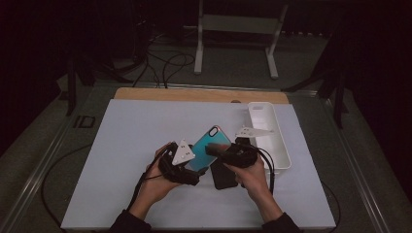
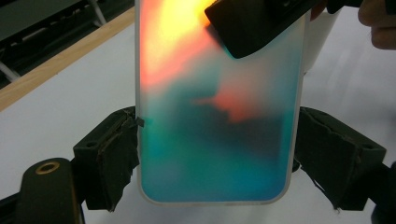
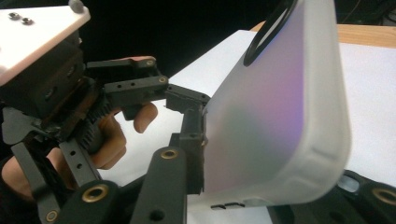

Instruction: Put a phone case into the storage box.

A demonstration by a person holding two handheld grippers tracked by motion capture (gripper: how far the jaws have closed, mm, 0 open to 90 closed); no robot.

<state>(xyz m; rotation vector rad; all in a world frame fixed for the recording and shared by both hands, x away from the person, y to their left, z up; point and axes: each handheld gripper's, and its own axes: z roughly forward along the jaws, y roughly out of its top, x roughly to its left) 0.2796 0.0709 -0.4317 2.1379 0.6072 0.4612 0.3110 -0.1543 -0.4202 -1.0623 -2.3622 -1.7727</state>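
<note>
Two hands reach in from the near edge of a white table (image 1: 136, 145), each holding a gripper, and between them a teal phone case (image 1: 210, 147) hangs tilted above the tabletop. The left gripper (image 1: 190, 167) clamps the case by its lower end: in the left gripper view its two black jaws press against the case's long edges, one on each side, with the frosted back glowing orange at the top and teal (image 2: 219, 130) below. The right gripper (image 1: 214, 149) meets the case from the other side; in its own view the near jaw lies against the case's edge and the translucent shell (image 3: 280, 121) rises upright between the jaws, side buttons showing near the bottom, so it too grips the case. The same view takes in the left hand (image 3: 105, 140) wrapped around the other tool's frame.

Just under the right gripper, a dark phone (image 1: 223, 175) lies flat on the table, partly covered by the right hand (image 1: 252, 174).

Farther back and to the right, a long white tray (image 1: 285, 155) lies lengthwise near the table's right edge. Beyond the white surface a wooden strip (image 1: 194, 94) runs along the far side, and past it cables (image 1: 167, 63) trail over the dark floor beside a pale metal stand (image 1: 238, 24).
</note>
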